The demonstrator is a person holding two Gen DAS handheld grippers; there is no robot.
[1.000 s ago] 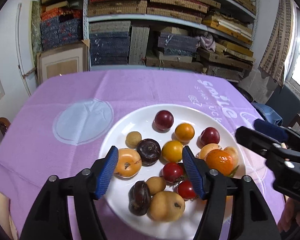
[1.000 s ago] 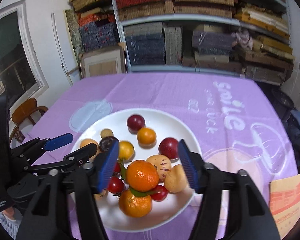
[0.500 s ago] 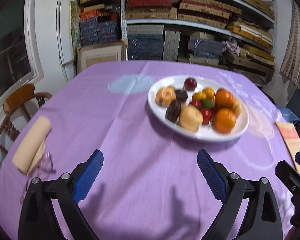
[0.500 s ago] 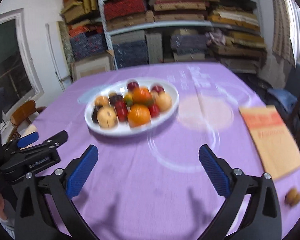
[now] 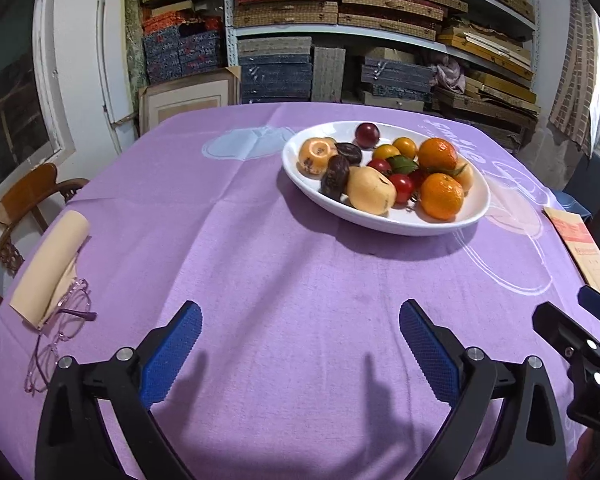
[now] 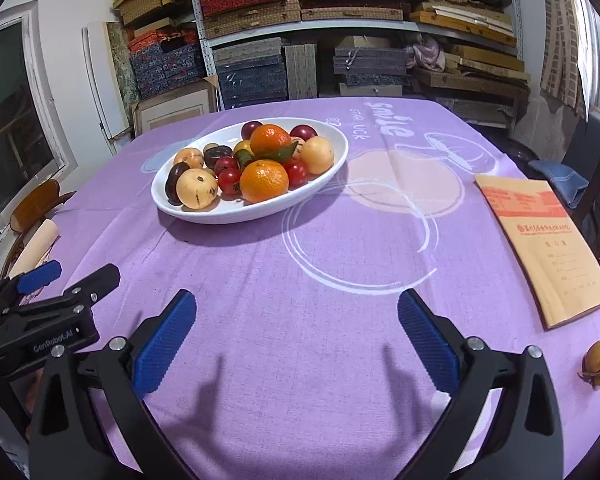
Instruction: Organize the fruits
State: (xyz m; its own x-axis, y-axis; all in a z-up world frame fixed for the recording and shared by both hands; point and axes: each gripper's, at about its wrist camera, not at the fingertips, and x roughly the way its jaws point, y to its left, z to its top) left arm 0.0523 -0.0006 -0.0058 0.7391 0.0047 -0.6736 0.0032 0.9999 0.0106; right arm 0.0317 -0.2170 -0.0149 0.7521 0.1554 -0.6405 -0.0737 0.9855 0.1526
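A white oval plate [image 5: 388, 222] [image 6: 260, 212] sits on the purple tablecloth, piled with fruit: two oranges [image 5: 441, 196] [image 6: 264, 181], red cherry tomatoes [image 5: 402, 187], dark plums [image 5: 367, 133], yellow pears [image 5: 371, 195] [image 6: 196, 189]. My left gripper [image 5: 300, 344] is open and empty, over bare cloth well short of the plate. My right gripper [image 6: 296, 338] is open and empty, also short of the plate. A small yellow-brown fruit [image 6: 598, 362] lies alone on the cloth at the right edge of the right wrist view.
A beige roll [image 5: 50, 264] and pink glasses [image 5: 58, 344] lie at the table's left edge. An orange booklet [image 6: 540, 240] lies right of the plate. Wooden chairs stand at the left [image 5: 28, 200] and right. Shelves of boxes stand behind the table.
Both grippers have pulled back from over the plate to the near side of the table and opened wider. The fruit stays on the plate.
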